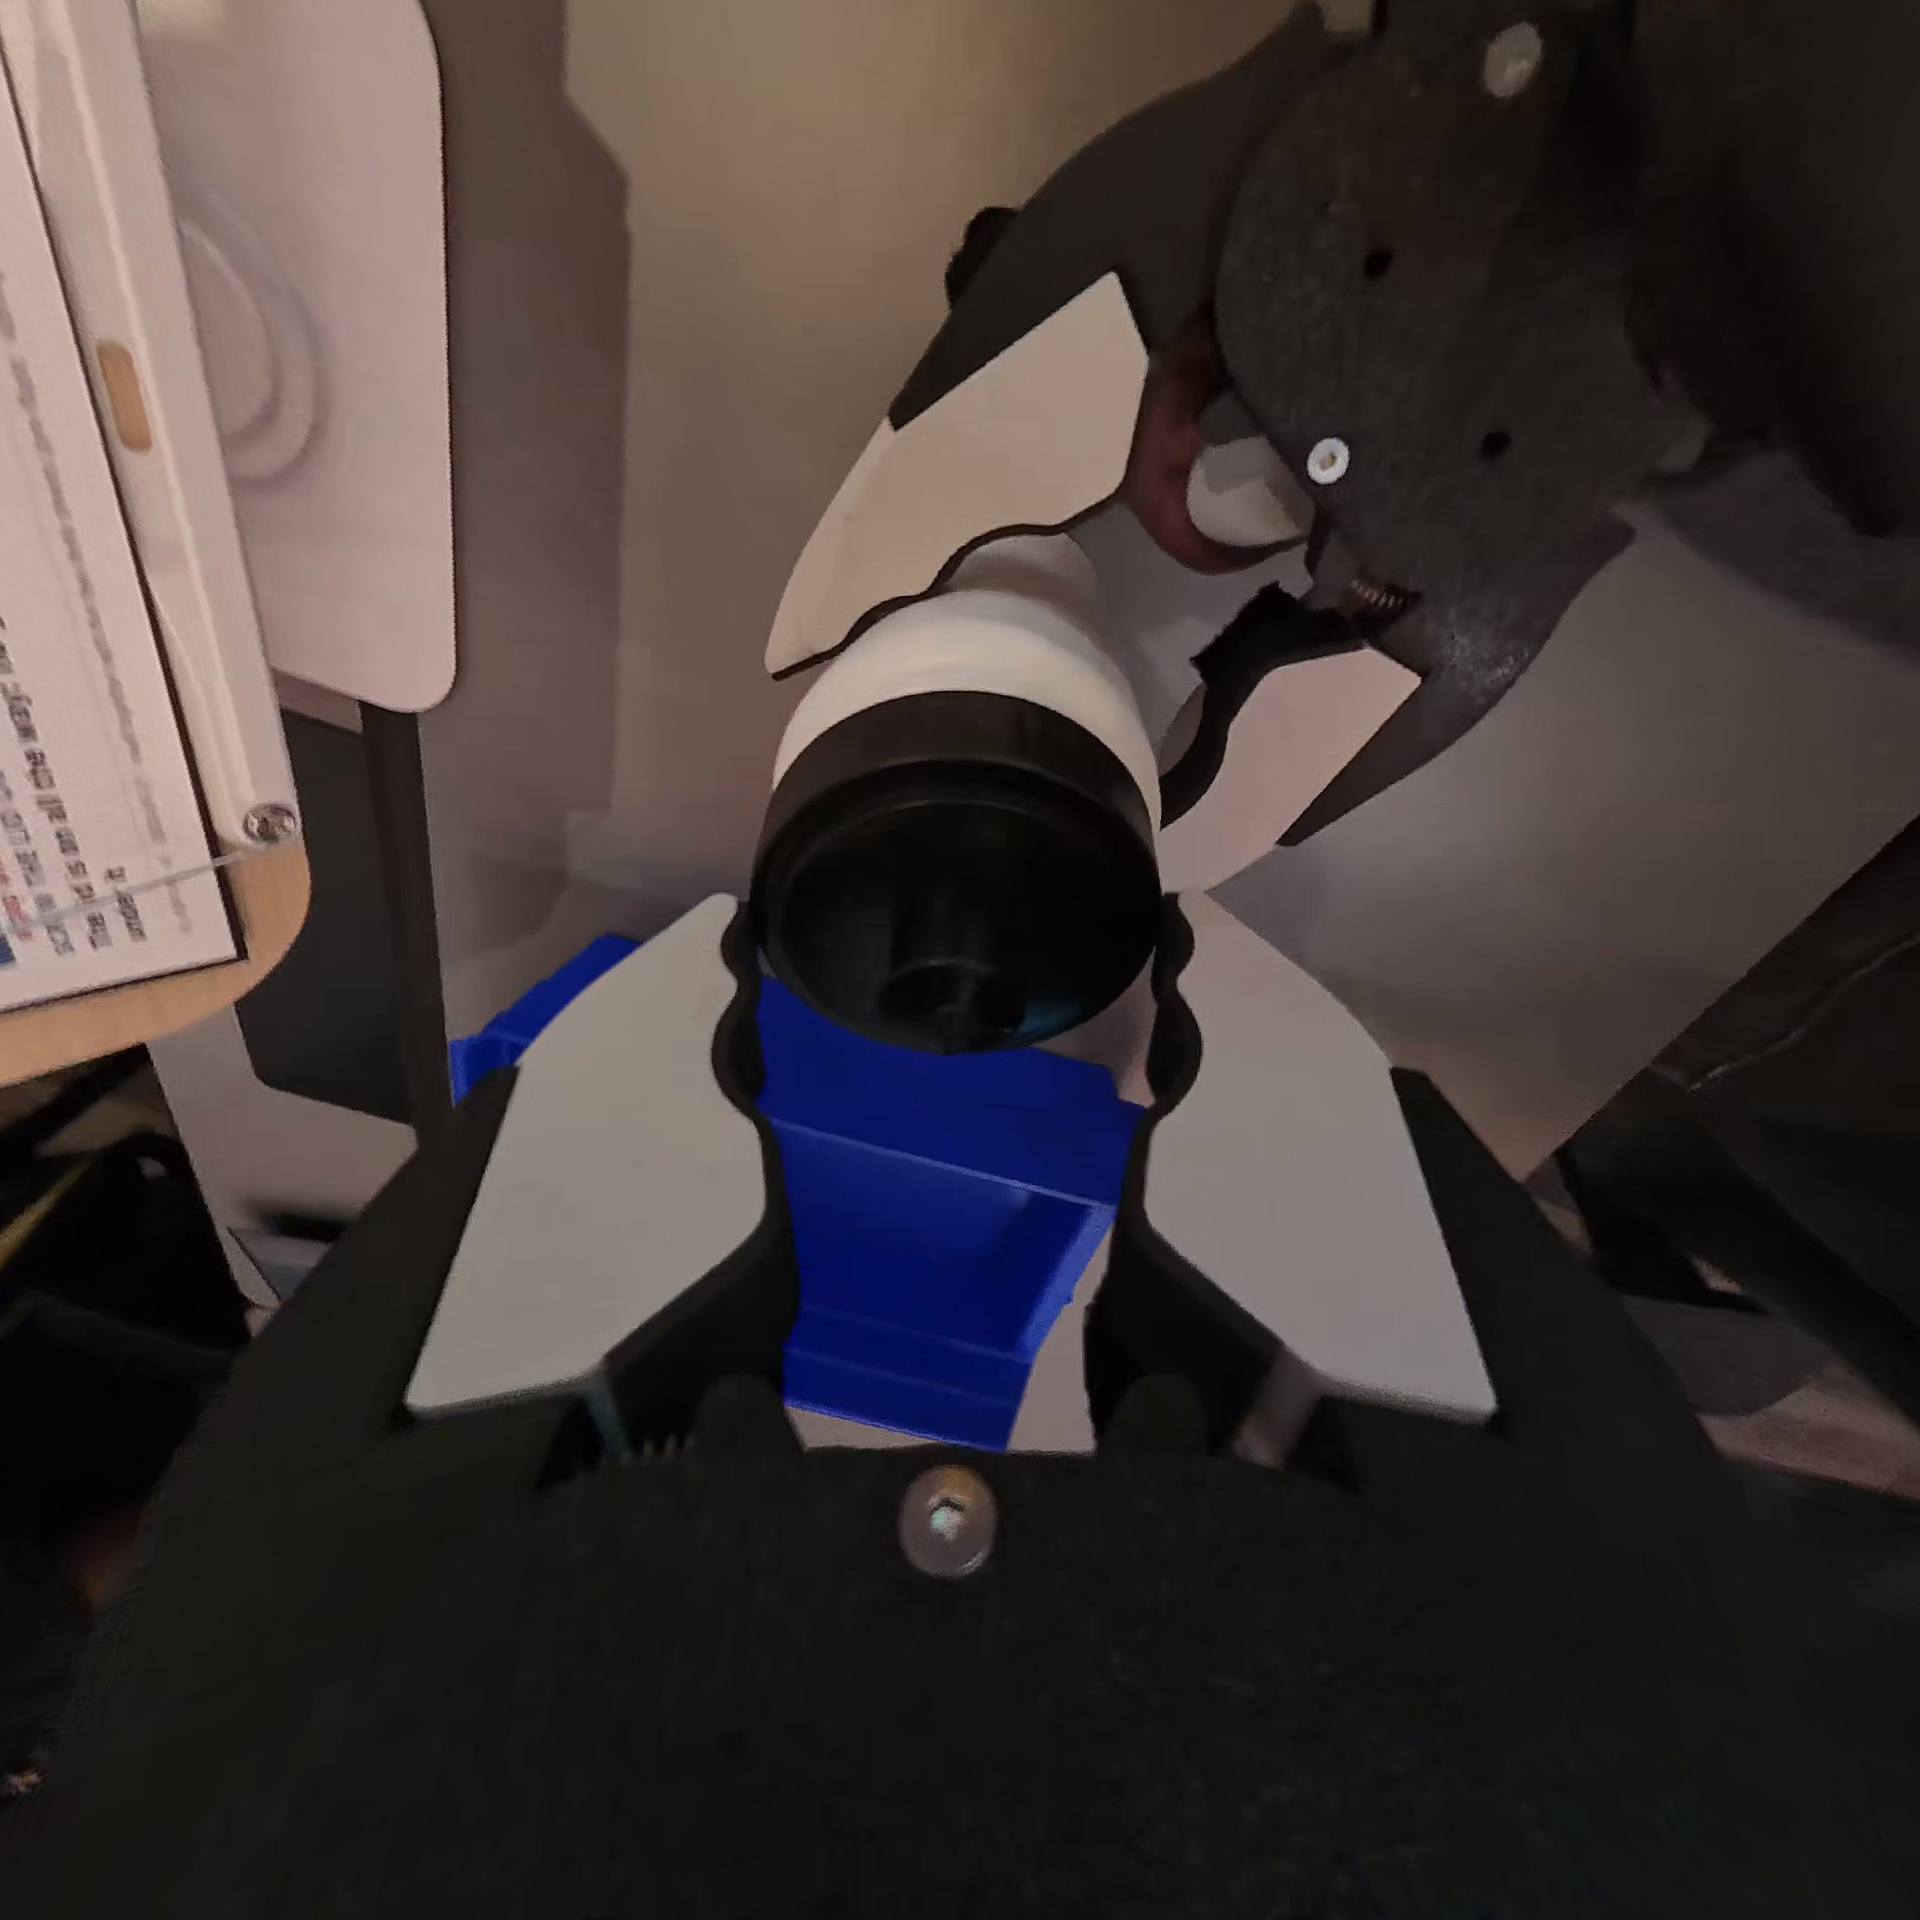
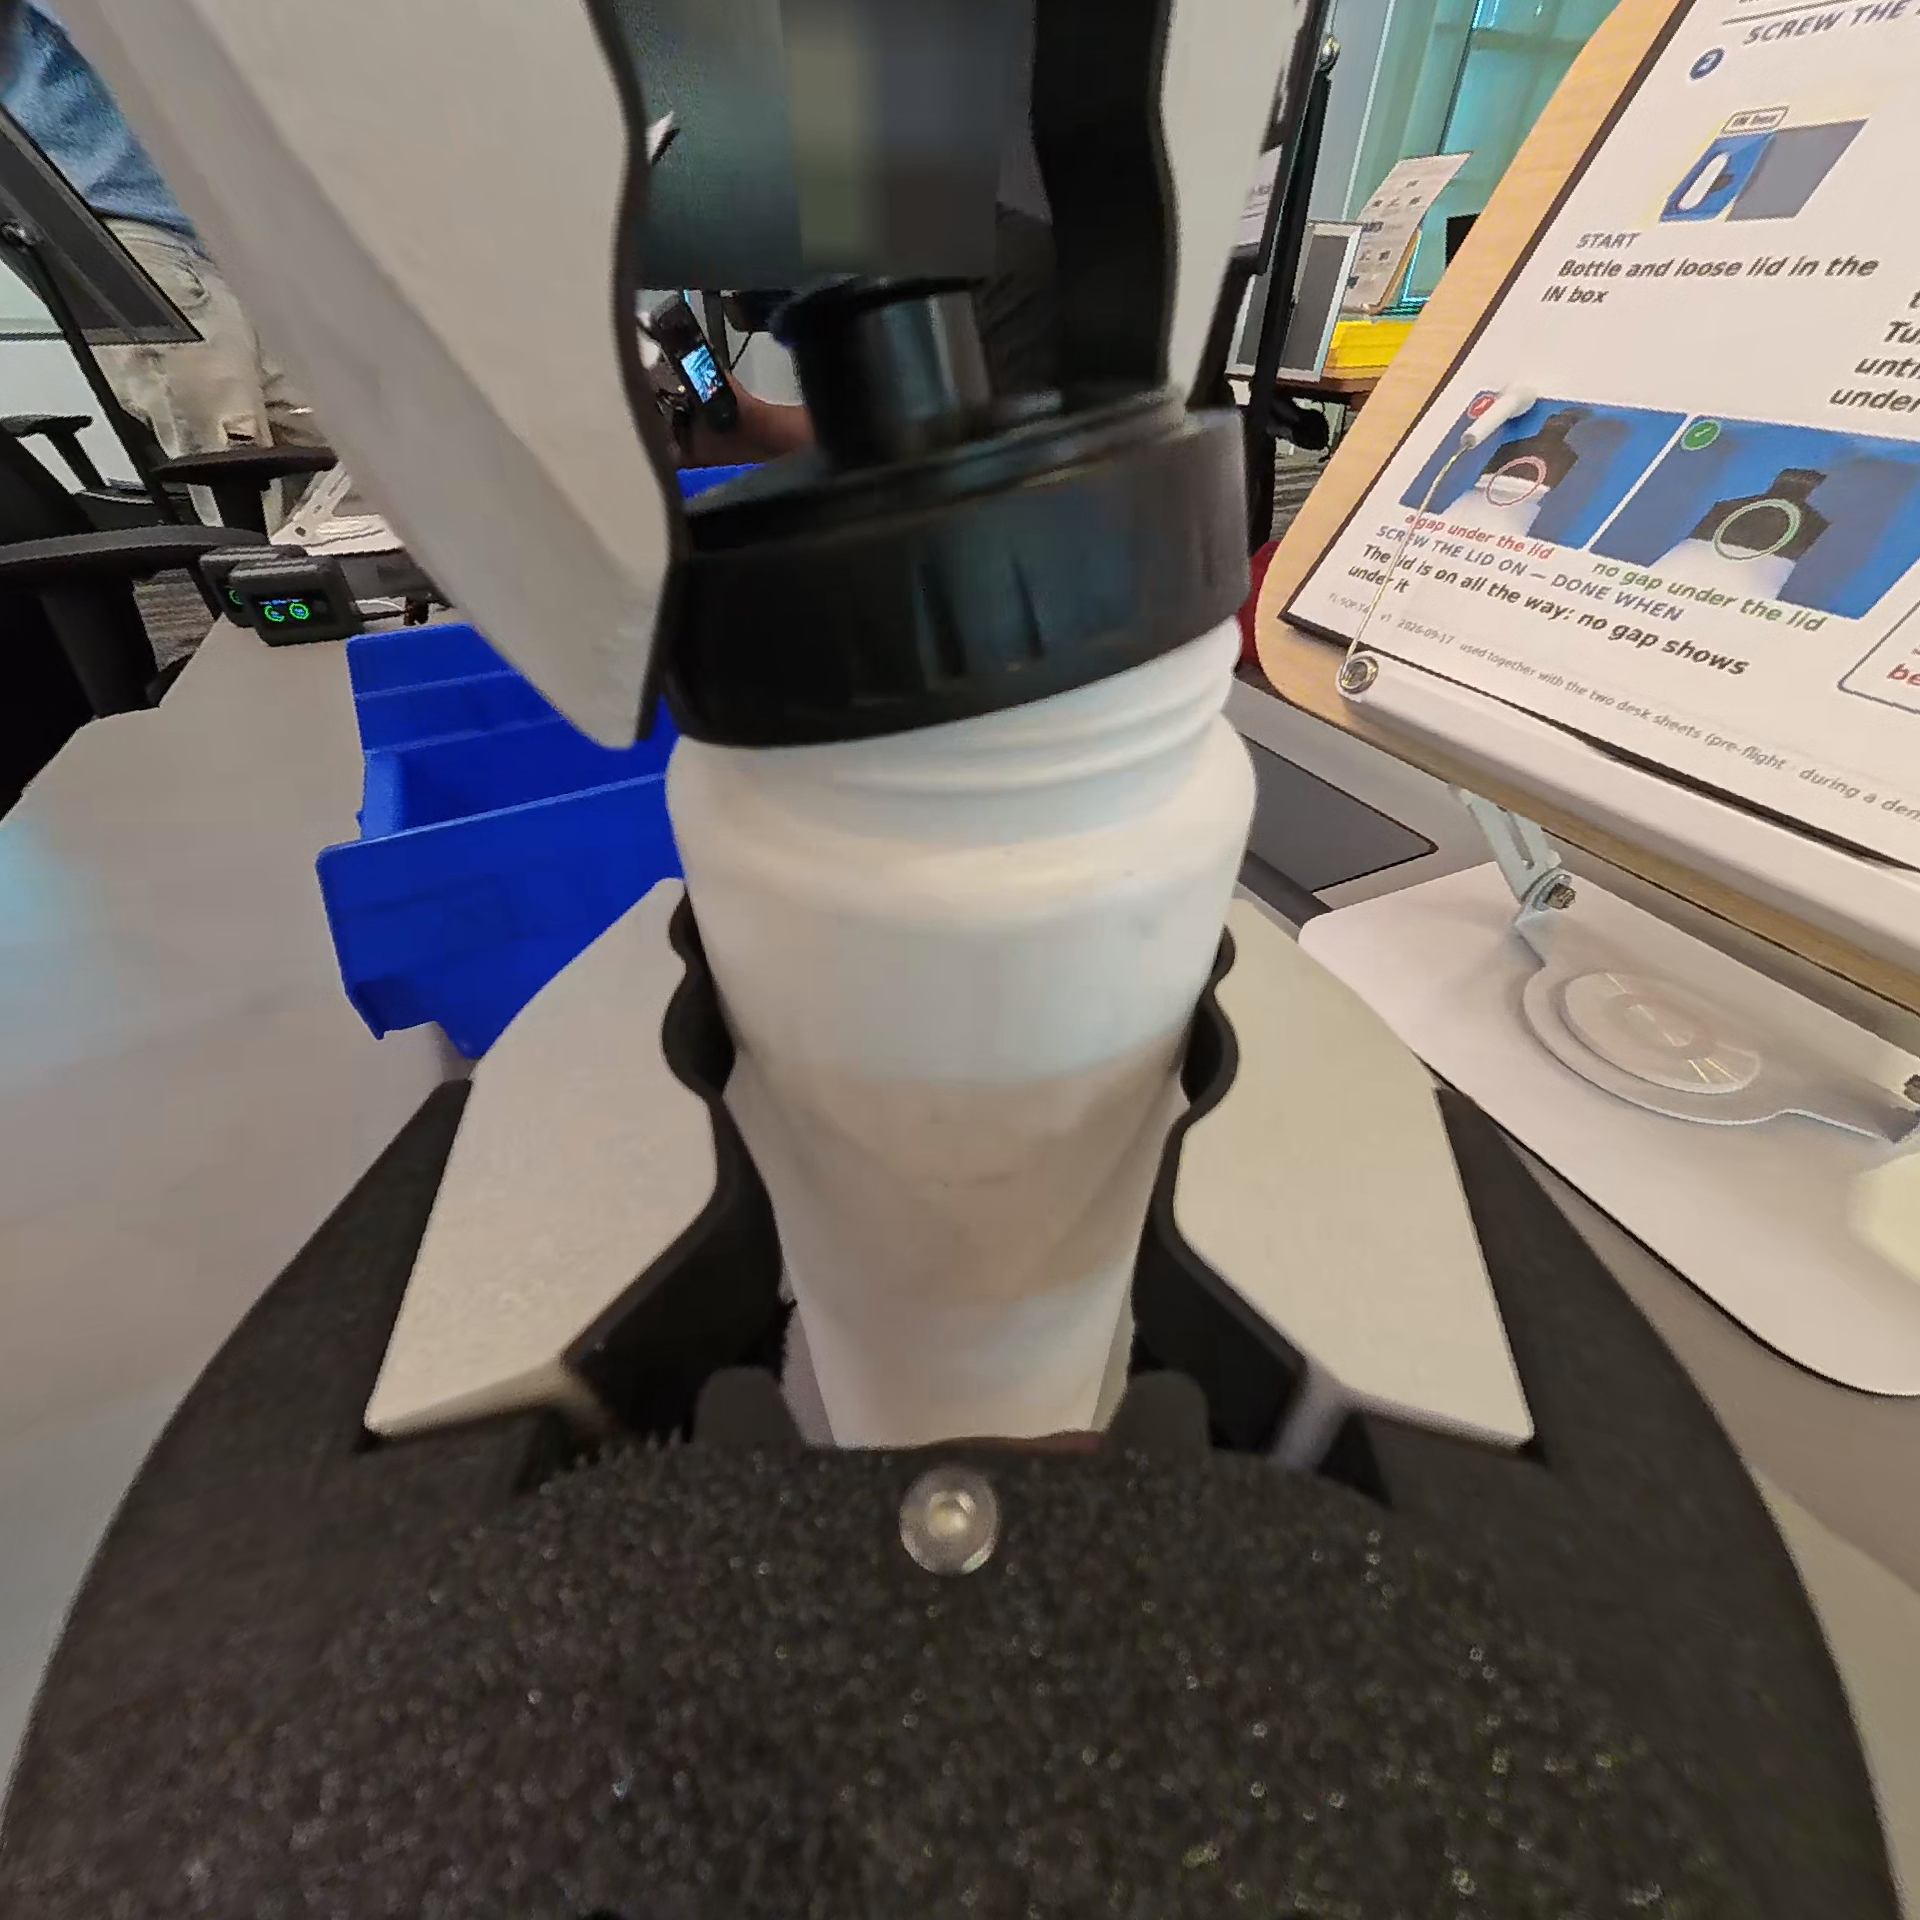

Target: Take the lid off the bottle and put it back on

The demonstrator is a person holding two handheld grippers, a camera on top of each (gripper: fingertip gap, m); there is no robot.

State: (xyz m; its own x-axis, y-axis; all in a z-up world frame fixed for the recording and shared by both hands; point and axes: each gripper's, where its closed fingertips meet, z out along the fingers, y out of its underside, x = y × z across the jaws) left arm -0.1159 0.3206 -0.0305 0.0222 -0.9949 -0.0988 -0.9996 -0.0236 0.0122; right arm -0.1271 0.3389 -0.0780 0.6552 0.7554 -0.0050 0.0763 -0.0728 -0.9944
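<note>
Bottle (image 2: 966, 935): light, stiff, slick plastic, clamped mid-body by right fingers (image 2: 1205, 1029). Left fingers (image 1: 727, 997) pinch the ribbed lid (image 2: 966, 582), the best purchase for twisting.

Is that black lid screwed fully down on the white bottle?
No: the lid sits on the bottle, but white threads show under it.

The bottle (image 2: 961, 987) looks like matt white plastic, faintly scuffed, and its lid (image 2: 966, 582) like smooth black plastic with a ribbed rim. At nine o'clock from it sits a glossy blue plastic bin (image 2: 488, 821). At two o'clock, a smooth printed paper sheet (image 2: 1621, 416) lies on a pale wood board (image 2: 1351, 499).
</note>
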